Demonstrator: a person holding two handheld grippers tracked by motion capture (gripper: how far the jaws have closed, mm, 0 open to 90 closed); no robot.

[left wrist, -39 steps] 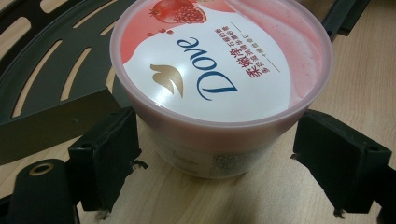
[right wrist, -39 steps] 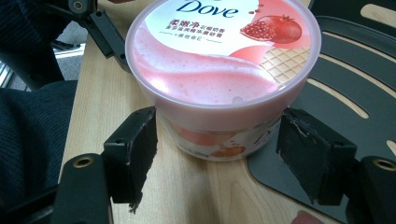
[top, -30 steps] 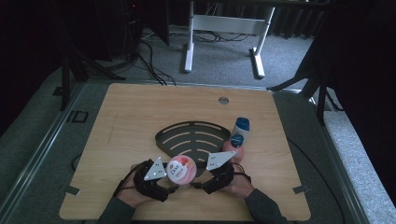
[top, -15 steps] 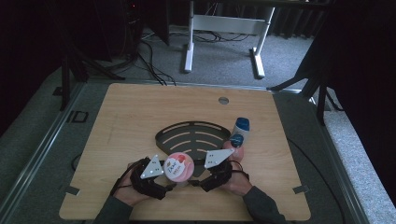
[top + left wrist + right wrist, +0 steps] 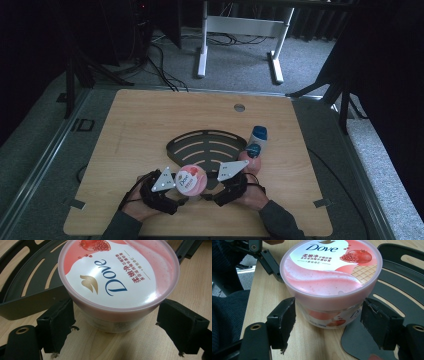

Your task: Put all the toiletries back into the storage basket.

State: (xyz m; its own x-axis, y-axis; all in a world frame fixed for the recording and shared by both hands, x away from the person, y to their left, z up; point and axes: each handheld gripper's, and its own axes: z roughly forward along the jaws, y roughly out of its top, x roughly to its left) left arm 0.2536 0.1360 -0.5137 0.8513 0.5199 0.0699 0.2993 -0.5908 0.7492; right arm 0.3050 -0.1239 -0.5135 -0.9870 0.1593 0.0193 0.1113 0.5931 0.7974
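Beside rack edge [image 5: 172, 150], tub [image 5: 188, 180] between tongs [image 5: 117, 325]

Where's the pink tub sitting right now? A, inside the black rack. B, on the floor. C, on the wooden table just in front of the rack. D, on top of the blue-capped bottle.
C: the pink tub stands on the wooden table, with the black rack behind it.

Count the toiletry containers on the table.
2: a pink tub between the two grippers at the near edge, and a bottle lying right of the black rack. None looks hidden.
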